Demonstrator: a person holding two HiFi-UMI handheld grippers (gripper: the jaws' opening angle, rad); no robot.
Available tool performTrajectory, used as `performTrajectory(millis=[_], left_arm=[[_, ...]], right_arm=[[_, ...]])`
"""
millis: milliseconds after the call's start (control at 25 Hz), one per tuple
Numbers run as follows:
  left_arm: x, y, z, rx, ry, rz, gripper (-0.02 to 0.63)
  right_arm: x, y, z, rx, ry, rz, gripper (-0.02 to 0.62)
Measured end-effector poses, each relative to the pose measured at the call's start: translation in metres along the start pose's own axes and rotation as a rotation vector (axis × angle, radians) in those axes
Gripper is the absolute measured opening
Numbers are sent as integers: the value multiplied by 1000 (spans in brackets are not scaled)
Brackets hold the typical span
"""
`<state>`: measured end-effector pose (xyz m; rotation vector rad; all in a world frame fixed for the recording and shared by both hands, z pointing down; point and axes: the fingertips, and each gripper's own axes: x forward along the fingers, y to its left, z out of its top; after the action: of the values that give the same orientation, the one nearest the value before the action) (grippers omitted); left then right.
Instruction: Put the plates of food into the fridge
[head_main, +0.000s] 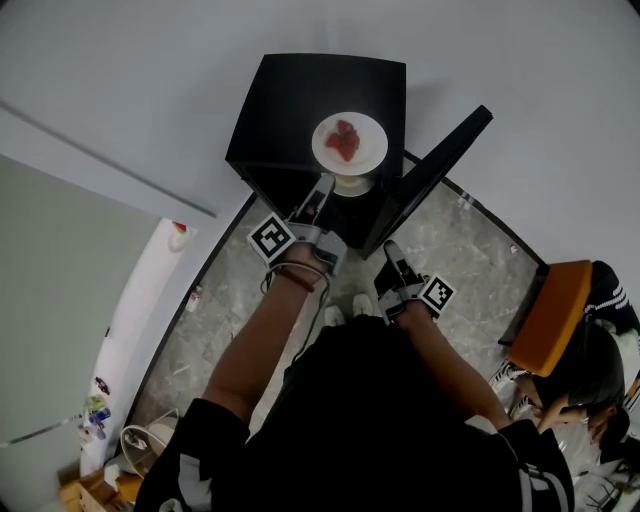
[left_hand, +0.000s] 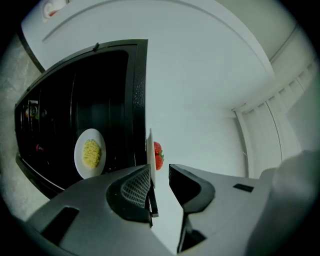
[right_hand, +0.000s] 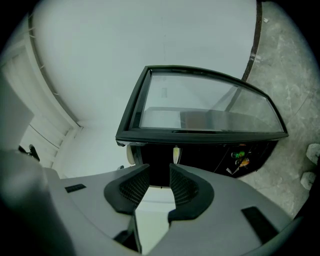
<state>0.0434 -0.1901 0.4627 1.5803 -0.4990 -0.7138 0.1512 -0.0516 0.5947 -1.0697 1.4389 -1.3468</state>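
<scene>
A white plate of strawberries (head_main: 349, 142) sits on top of the black mini fridge (head_main: 290, 100), whose glass door (head_main: 440, 165) stands open to the right. A second plate with yellow food (left_hand: 90, 153) stands inside the fridge. My left gripper (head_main: 324, 188) is open at the near rim of the strawberry plate (left_hand: 150, 150), which the left gripper view shows edge-on just beyond the left finger (left_hand: 135, 187). My right gripper (head_main: 390, 250) hangs lower, open and empty, pointing at the open fridge door (right_hand: 210, 107) in the right gripper view.
An orange chair (head_main: 552, 315) and a seated person (head_main: 590, 375) are at the right. A white counter (head_main: 140, 310) runs along the left. Small items sit in the fridge's door shelf (right_hand: 239, 157). The floor is grey stone.
</scene>
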Motion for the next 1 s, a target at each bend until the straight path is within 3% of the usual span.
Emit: performTrajectory(millis=[800, 1000], left_arm=[[17, 24, 10, -29, -12, 82, 109], [17, 16, 8, -41, -9, 50, 59]], right_arm=[[-3, 1, -3, -26, 16, -12, 112], [2, 10, -13, -75, 67, 15, 112]])
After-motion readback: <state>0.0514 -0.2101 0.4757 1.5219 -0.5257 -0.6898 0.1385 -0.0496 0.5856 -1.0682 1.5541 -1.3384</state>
